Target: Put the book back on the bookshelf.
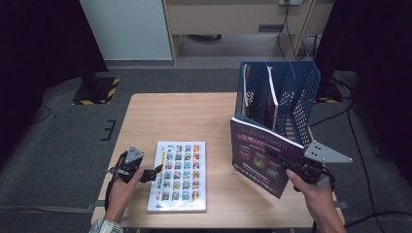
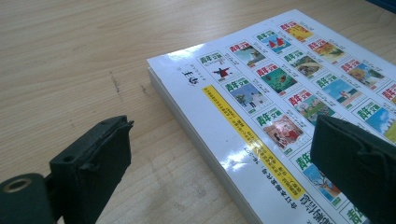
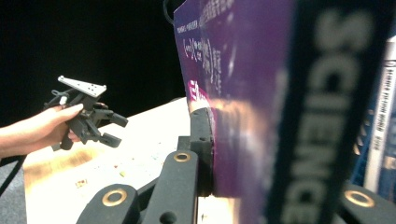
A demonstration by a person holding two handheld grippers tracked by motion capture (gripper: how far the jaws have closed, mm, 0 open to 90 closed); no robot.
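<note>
Purple magazine (image 1: 257, 155) clamped upright in right gripper (image 1: 279, 158) fingers; left gripper (image 1: 154, 173) fingers apart beside white book (image 1: 179, 177).

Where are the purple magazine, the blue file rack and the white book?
purple magazine (image 1: 260, 156), high view, cover centre.
blue file rack (image 1: 305, 99), high view, right mesh wall.
white book (image 1: 178, 175), high view, cover centre.

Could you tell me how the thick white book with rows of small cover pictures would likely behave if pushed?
The thick white picture-covered book lies flat on the wooden table, so it should slide, not tip. Its glossy cover may be slippery. Its thickness suggests stiffness and some weight.
</note>
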